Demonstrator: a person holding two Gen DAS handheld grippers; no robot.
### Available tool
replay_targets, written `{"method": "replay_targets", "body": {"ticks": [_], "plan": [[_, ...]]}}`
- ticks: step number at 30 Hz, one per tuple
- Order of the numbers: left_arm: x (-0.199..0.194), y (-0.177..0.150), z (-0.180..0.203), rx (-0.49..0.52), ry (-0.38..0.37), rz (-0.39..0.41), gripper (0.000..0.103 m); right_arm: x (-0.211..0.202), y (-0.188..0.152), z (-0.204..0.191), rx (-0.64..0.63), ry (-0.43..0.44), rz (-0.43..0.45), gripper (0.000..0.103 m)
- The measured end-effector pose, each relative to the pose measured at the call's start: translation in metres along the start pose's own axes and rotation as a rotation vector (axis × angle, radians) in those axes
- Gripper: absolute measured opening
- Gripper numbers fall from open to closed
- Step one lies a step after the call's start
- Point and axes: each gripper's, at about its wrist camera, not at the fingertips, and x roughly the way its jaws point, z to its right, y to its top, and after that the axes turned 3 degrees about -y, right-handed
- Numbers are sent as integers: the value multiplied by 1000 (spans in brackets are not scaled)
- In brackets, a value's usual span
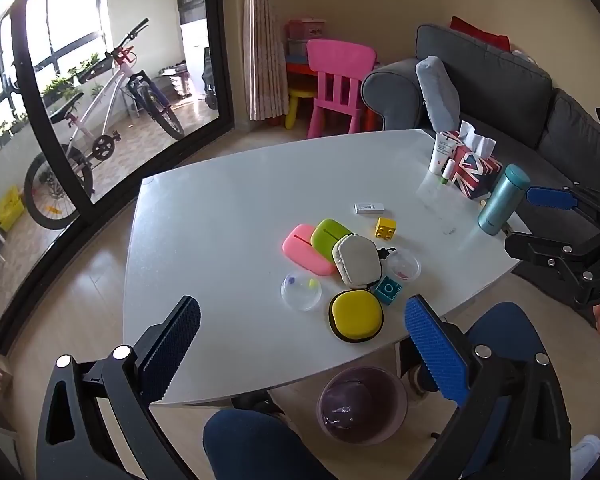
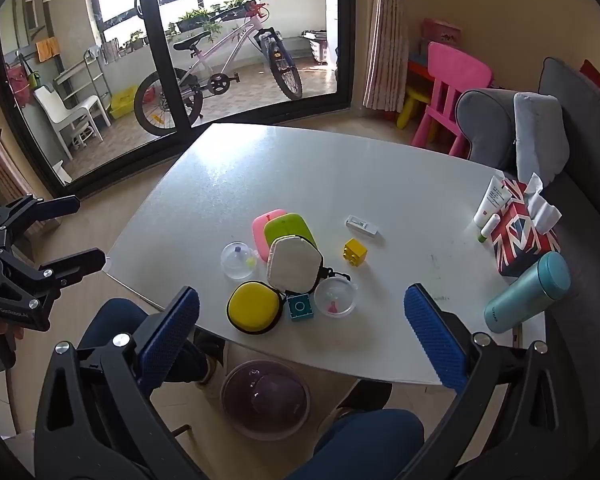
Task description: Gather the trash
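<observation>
Over near table edge (image 1: 220,360): left gripper (image 1: 300,344) and right gripper (image 2: 300,332) both spread wide, holding nothing. Mid-table, cluster: two clear round lids (image 1: 301,291), pouches, toy blocks. Below near edge, on floor: purple trash bin (image 2: 266,400). Far right: tissue box (image 2: 526,236), teal flask (image 2: 528,292).
</observation>
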Motion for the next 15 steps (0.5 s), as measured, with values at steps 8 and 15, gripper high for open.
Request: {"method": "replay_targets", "body": {"ticks": [8, 15], "plan": [[0, 2, -1, -4, -2, 0, 98, -1, 1, 0, 2, 1, -1, 100], [0, 2, -2, -3, -5, -1, 98, 0, -1, 0, 5, 4, -4, 100]]}}
